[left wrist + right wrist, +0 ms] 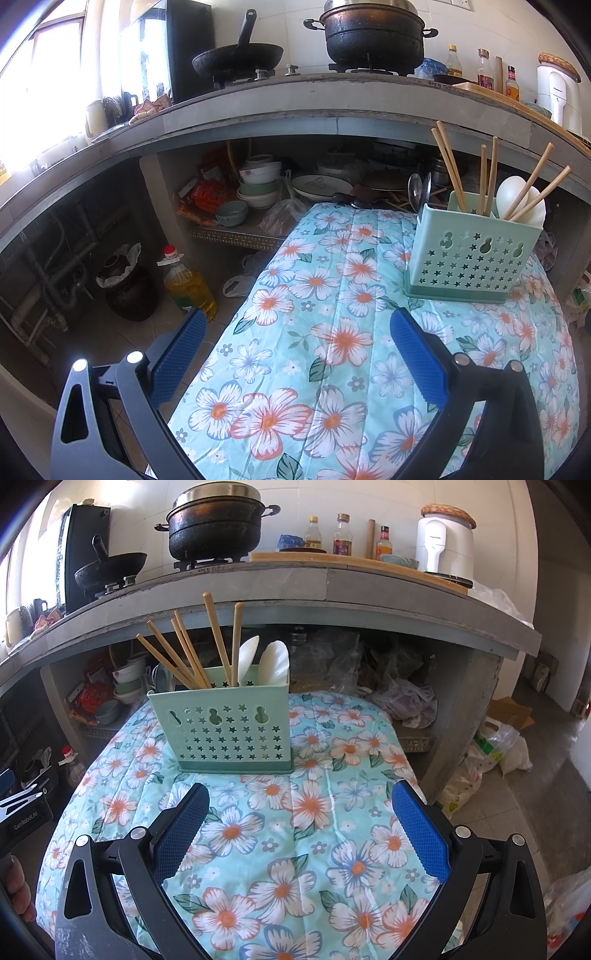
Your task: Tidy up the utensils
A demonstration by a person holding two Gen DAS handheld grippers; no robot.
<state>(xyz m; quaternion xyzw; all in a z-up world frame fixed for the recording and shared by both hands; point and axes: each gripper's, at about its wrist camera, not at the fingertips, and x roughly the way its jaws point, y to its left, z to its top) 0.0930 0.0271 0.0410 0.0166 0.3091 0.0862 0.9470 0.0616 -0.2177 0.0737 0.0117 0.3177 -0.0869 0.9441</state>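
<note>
Star-punched mint plastic caddy [227, 727] of wooden chopsticks [218, 638] on quilted floral cloth [295, 830]; both grippers [295, 354] [301, 830] spread wide, empty

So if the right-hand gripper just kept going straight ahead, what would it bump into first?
Most likely the green utensil holder standing on the floral cloth. The right gripper is open and points nearly at it, though depth is hard to judge.

- Right gripper [300, 827]: jaws wide apart, empty, above floral cloth [288, 849].
- Green utensil holder [221, 727]: upright, far on cloth, containing chopsticks [188, 653] and white spoons [273, 662].
</note>
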